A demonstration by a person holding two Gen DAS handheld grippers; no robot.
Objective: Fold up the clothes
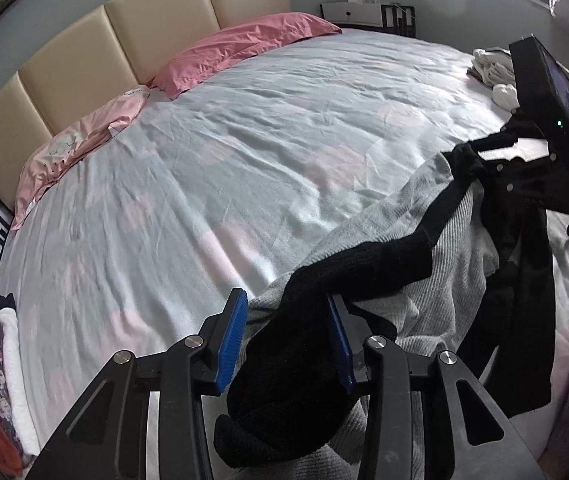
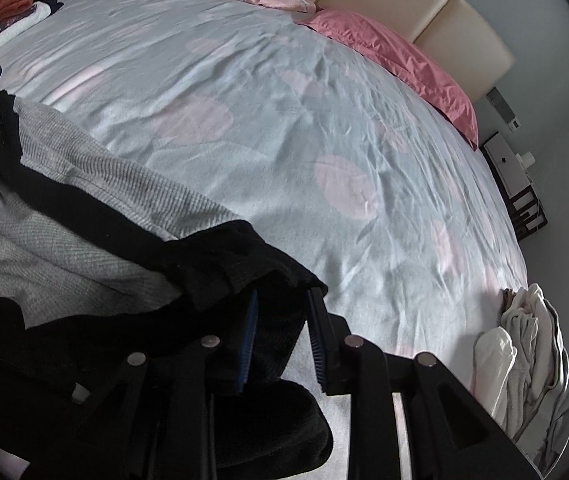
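Across a wide bed [image 1: 244, 140] with a pale sheet, the left gripper [image 1: 288, 344] stands half apart around a black knit sleeve [image 1: 296, 360], its pads seemingly not pressing, while the right gripper [image 2: 282, 340] stands slightly apart around another black part of the same grey-and-black sweater [image 2: 84, 192], bunched at the near edge. This looks like regrasping before spreading; next, both need firm grips, then a pull apart to flatten it.
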